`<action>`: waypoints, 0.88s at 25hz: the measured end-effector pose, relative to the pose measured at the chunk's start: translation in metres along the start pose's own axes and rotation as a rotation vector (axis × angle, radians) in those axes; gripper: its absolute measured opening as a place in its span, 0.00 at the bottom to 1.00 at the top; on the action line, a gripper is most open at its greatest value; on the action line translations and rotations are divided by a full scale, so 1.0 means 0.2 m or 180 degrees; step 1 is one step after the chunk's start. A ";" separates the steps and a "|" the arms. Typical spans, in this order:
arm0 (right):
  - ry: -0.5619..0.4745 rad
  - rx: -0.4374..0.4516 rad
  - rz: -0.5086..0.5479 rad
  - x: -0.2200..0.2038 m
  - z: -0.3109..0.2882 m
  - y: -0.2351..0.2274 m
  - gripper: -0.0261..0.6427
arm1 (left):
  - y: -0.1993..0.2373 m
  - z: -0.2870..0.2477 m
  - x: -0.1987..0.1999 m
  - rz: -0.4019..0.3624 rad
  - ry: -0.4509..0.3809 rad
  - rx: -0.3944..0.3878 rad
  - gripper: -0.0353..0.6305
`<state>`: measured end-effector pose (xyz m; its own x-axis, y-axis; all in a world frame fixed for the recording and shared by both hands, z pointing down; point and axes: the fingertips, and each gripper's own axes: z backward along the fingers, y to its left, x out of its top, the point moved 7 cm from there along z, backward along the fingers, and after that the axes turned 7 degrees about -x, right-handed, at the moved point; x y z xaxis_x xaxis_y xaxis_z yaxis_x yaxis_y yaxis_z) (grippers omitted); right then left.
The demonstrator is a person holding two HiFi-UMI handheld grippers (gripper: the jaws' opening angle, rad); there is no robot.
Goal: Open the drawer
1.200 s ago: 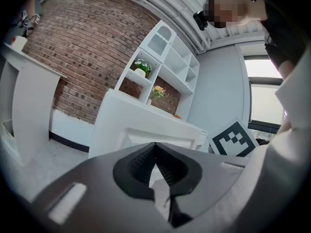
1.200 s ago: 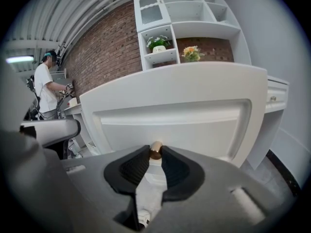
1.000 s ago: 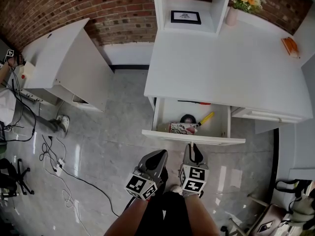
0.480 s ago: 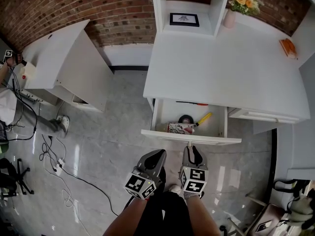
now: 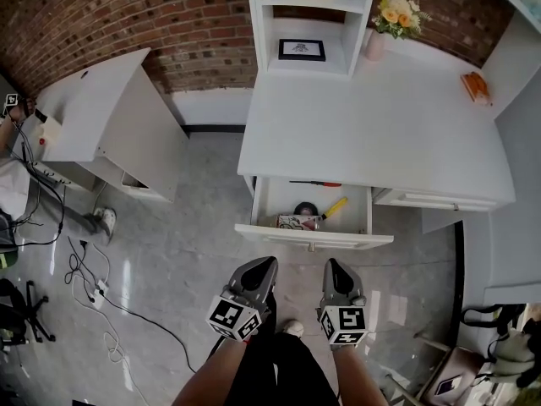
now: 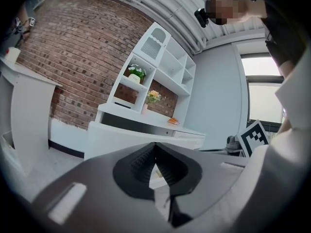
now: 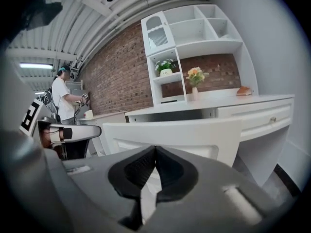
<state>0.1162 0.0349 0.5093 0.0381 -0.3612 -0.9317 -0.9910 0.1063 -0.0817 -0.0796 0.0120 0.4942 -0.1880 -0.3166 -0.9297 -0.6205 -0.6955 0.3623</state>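
Observation:
The white drawer under the desk top stands pulled out, with a can, a yellow-handled tool and a dark round thing inside. Both grippers hang side by side just in front of its front panel, touching nothing. My left gripper is shut and empty. My right gripper has just been closing and is now shut, with nothing between its jaws. The drawer's front panel fills the middle of the right gripper view, a little way off.
The white desk top carries a shelf unit, a vase of flowers and an orange thing. A closed drawer sits to the right. A second white desk stands at left, with cables on the floor. A person stands far left.
My right gripper has come off the drawer's front, drawn back and risen, and its jaws have shut. The left gripper has risen a little. The drawer stays pulled out.

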 end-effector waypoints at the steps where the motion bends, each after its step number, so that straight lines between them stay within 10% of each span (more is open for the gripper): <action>1: -0.0041 0.0018 0.0008 0.02 0.02 -0.01 0.04 | -0.01 0.00 0.02 -0.0016 -0.0005 -0.0002 0.06; 22: -0.0634 0.0490 0.0195 0.70 0.63 0.00 0.04 | -0.39 0.18 0.57 -0.0179 -0.0245 -0.0062 0.06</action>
<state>0.1386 0.1009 0.3354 0.0181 -0.1618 -0.9867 -0.9616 0.2676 -0.0616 -0.0795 0.0533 0.3570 -0.2118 -0.2267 -0.9507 -0.6169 -0.7234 0.3099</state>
